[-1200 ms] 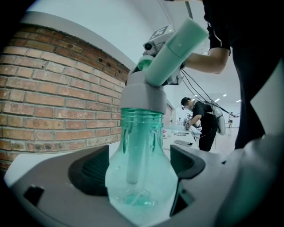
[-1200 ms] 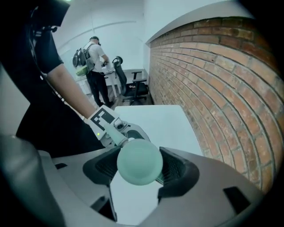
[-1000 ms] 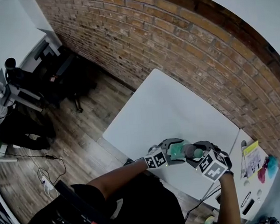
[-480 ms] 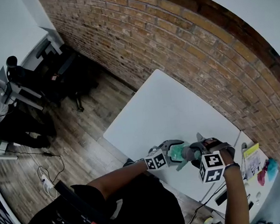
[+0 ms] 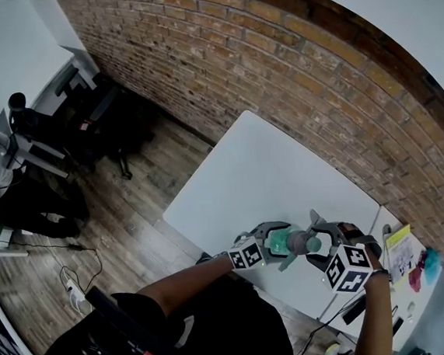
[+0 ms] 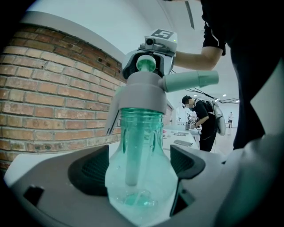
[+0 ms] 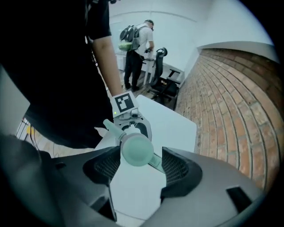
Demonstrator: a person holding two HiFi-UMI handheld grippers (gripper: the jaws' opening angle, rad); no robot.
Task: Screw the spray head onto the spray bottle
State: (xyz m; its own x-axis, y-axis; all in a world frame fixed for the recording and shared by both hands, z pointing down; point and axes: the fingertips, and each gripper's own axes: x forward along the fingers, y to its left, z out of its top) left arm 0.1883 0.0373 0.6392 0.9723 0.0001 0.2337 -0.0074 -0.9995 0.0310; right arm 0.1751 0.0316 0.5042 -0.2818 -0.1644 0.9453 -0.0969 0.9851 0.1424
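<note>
- A person stands at a white worktop (image 5: 268, 168) beside a brick wall (image 5: 273, 59), with a two-jaw tool in each hand, both raised above the surface.
- The left tool (image 5: 278, 244) lies almost level. It is clamped on the rounded body of the clear teal spray bottle (image 6: 142, 181), one pad pressed to each side. The bottle is held upright in the air, off the worktop.
- The grey spray head (image 6: 144, 91) sits on the bottle's neck. Its nozzle points to the right in the left gripper view, and its dip tube (image 6: 131, 155) reaches down inside the bottle.
- The right tool (image 7: 141, 156) points steeply down over the head. Its jaws stand apart around the head's round green top, with a gap visible at one pad at least, so it grips nothing.
- Progress, as a judgement: the head is in place and looks at least partly threaded, since it stands straight with nothing gripping it. Ridges on the neck show just under the collar, so it may not be fully home.
- Left to do: close the right tool on the head and turn it until it seats tight. How many turns remain cannot be told.
</note>
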